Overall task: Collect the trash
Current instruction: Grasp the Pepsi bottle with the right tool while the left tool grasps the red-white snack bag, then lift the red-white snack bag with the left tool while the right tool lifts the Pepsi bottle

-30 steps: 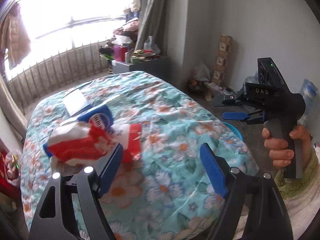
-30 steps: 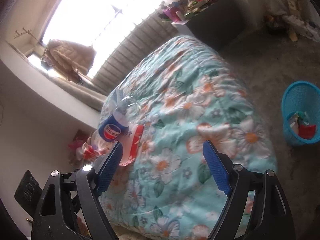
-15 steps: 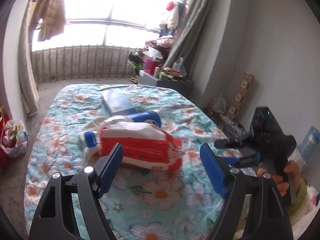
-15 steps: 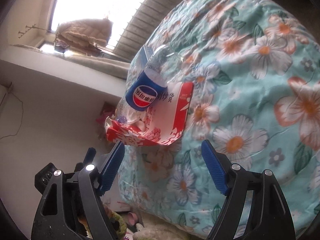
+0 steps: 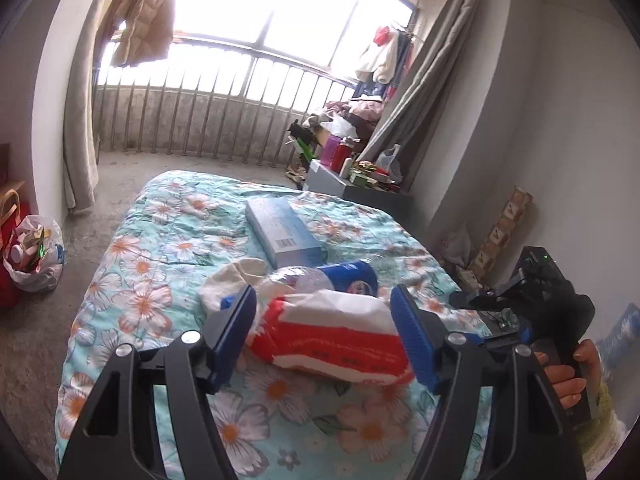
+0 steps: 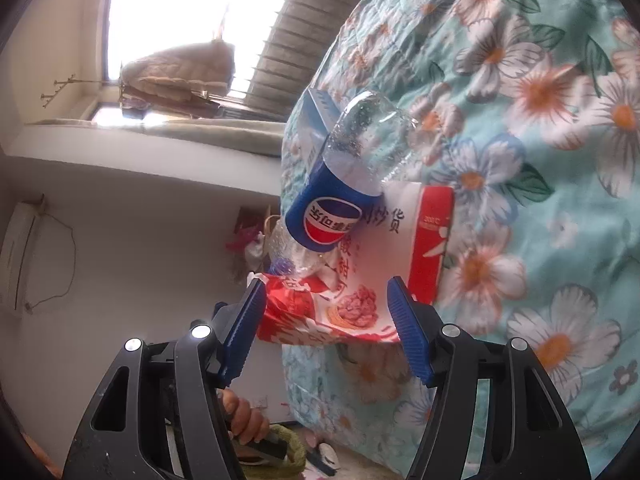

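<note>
we have both tools closing in on the same thing: the red-and-white snack bag (image 5: 332,336) lying crumpled on the flowered bedspread (image 5: 160,240) near its edge, with the empty cola bottle (image 6: 340,184) resting against it and a blue box (image 5: 282,232) just beyond. the left gripper (image 5: 322,334) has the bag between its blue pads, and its jaws have just been closing — but we see no pad pressing on the film yet, so they stand apart. the right gripper (image 6: 326,322) is likewise parted around the bag's crumpled end, its jaws also just closing, with nothing clamped.

we judge the bag to be very light, soft and slippery, likely to crush flat and slide rather than resist. we'd pinch a bunched fold of its body, not a single loose edge. the bottle looks light too, thin-walled and round — it may roll once the bag under it moves.
</note>
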